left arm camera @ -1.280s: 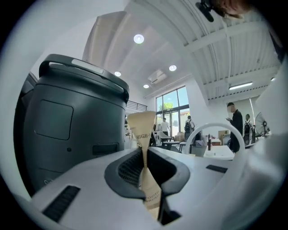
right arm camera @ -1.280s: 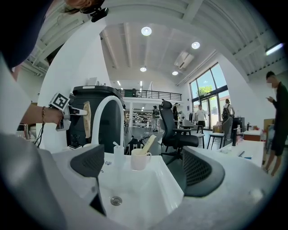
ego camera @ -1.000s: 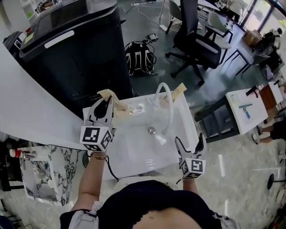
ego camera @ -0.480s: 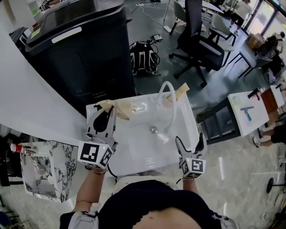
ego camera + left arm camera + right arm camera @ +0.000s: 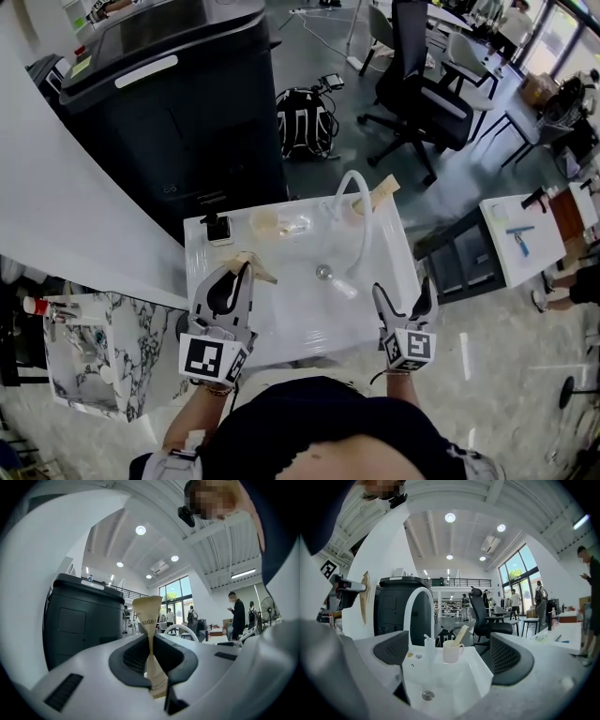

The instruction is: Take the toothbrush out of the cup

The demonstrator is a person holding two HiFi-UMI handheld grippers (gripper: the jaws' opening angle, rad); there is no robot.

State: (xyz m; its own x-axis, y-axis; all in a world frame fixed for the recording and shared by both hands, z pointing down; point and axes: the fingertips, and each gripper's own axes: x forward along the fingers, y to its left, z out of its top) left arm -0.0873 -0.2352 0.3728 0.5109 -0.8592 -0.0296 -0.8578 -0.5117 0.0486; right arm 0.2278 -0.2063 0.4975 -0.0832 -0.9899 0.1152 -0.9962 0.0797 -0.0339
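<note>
— What does the left gripper view show that the head view doesn't?

— The grip itself. The left hand-held gripper (image 5: 151, 657) has its jaws closed on the paper-wrapped toothbrush (image 5: 148, 616). It is pinched partway along and stands upright, with the wide printed end of the wrapper on top. From the head view it is only a tan strip at the tips, over the front left of the white sink (image 5: 286, 323).

— And the right one?

— The right hand-held gripper (image 5: 403, 289) is held at the sink's front right corner, jaws apart, nothing between them. Its own view looks across the basin to the white cup (image 5: 452, 652) on the back ledge, just beside the foot of the curved tap (image 5: 416, 609).

— What is in the cup?

— One tan wrapped stick (image 5: 461, 634), leaning out to the right. The gripped toothbrush is outside the cup and well apart from it.

— Anything else?

— A small black object (image 5: 217, 228) on the back left corner. Beside it lie tan and clear bits I cannot identify.
</note>
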